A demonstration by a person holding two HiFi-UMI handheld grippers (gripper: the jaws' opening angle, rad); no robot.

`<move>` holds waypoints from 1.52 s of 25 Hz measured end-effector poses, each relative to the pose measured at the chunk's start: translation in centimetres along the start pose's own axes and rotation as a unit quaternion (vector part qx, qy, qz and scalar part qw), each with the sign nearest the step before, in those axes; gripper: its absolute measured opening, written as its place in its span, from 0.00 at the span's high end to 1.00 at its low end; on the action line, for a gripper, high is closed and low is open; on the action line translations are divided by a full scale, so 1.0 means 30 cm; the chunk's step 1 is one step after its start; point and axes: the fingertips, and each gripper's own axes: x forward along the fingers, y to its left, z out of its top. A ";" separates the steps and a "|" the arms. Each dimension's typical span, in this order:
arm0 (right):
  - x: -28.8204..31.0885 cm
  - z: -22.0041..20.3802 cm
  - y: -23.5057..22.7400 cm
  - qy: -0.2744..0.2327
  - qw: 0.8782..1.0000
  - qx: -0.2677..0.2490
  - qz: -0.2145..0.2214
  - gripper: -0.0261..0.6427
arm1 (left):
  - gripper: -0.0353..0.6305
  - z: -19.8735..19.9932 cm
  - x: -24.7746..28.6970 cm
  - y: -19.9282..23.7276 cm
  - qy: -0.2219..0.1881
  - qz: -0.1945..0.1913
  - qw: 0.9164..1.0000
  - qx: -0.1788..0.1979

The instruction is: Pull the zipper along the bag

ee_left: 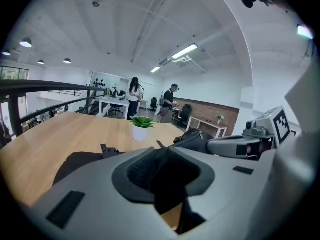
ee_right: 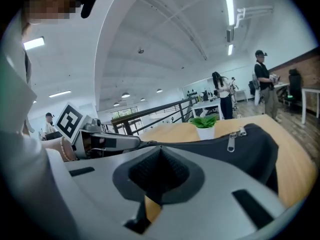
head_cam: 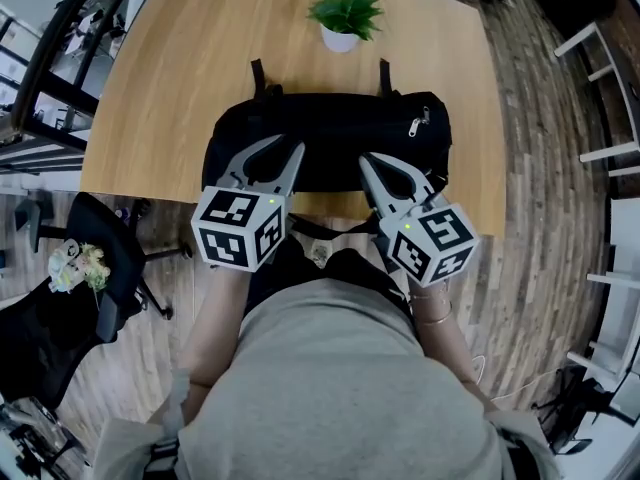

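A black bag (head_cam: 330,128) lies across the near part of the wooden table (head_cam: 180,88). Its silver zipper pull (head_cam: 417,123) sits at the bag's right end and hangs there (ee_right: 232,140) in the right gripper view. My left gripper (head_cam: 285,144) hovers over the bag's near left part, its jaws slightly apart and nothing pinched between them. My right gripper (head_cam: 372,158) is over the bag's near right side, left of and nearer than the pull, with its jaws together and empty. Each gripper view shows the other gripper alongside.
A potted green plant (head_cam: 343,18) stands behind the bag near the table's far edge. A black office chair (head_cam: 110,258) is on the floor at the left. A dark railing (ee_left: 45,86) and standing people (ee_left: 135,96) are in the background.
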 end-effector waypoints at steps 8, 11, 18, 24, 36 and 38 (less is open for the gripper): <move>0.011 -0.040 0.049 0.017 1.000 -0.003 0.014 0.95 | 0.88 -0.036 -0.020 -0.063 0.004 -0.023 1.000 -0.019; 0.009 -0.054 0.064 0.016 1.000 0.000 0.014 0.95 | 0.89 -0.064 -0.026 -0.079 0.015 -0.027 0.999 -0.023; 0.004 -0.067 0.077 0.013 1.000 -0.007 0.010 0.95 | 0.91 -0.120 -0.043 -0.088 0.036 -0.021 0.999 -0.017; -0.017 -0.075 0.064 0.010 1.000 -0.013 -0.006 0.95 | 0.91 -0.144 -0.059 -0.099 0.040 -0.019 0.999 -0.025; -0.018 -0.115 0.076 0.024 1.000 -0.018 0.003 0.95 | 0.91 -0.166 -0.042 -0.182 0.043 -0.046 0.998 -0.020; -0.017 -0.115 0.071 0.020 1.000 -0.017 -0.004 0.95 | 0.91 -0.171 -0.044 -0.179 0.046 -0.045 0.998 -0.018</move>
